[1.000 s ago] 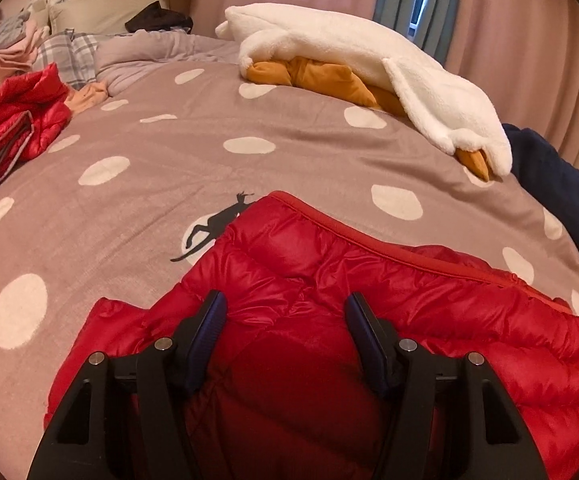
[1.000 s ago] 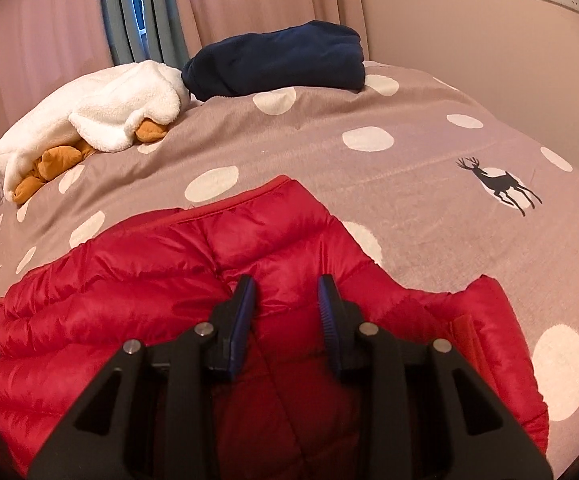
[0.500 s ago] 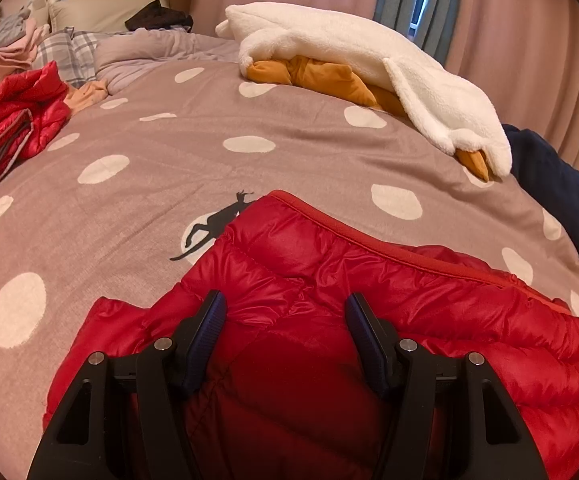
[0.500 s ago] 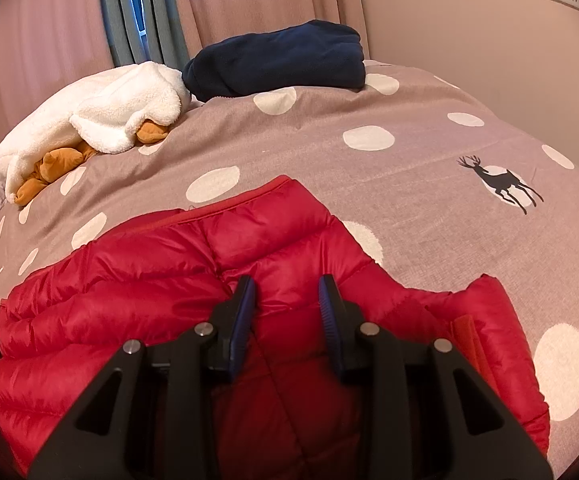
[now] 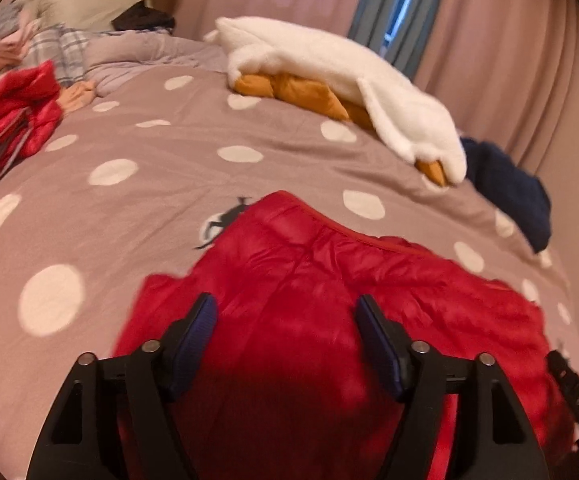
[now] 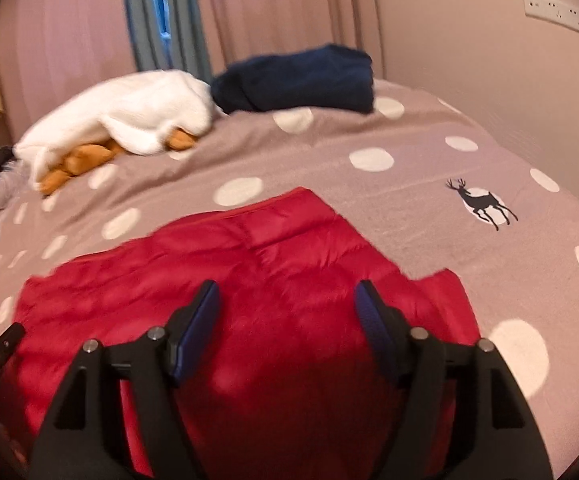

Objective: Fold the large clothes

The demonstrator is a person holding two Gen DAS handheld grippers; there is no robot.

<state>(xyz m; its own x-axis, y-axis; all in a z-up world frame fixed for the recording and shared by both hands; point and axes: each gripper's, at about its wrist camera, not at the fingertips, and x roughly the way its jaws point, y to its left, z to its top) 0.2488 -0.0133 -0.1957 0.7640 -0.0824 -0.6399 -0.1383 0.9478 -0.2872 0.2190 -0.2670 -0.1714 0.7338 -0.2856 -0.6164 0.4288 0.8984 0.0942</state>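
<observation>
Left hand-held gripper (image 5: 285, 322) spread wide over the red puffer jacket (image 5: 329, 280), gripping nothing, fingers (image 5: 199, 320) poised above the quilting. Right hand-held gripper (image 6: 287, 308) likewise wide apart and empty above the same red puffer jacket (image 6: 249, 264). Jacket spread flat at the near edge of the bed (image 5: 129, 208), on a mauve cover with pale dots and a deer print (image 6: 481, 204) at 2 o'clock in the right view. Farther off at 12 o'clock, a white fleece garment (image 5: 329, 68) draped over an orange garment (image 5: 289, 88). Beside it toward 2 o'clock, a folded navy garment (image 6: 297, 76). At 9 o'clock in the left view, a second red jacket (image 5: 9, 120) bunched near a pile of clothes (image 5: 29, 40). Beyond, pink curtains (image 6: 269, 8). No containers visible.
</observation>
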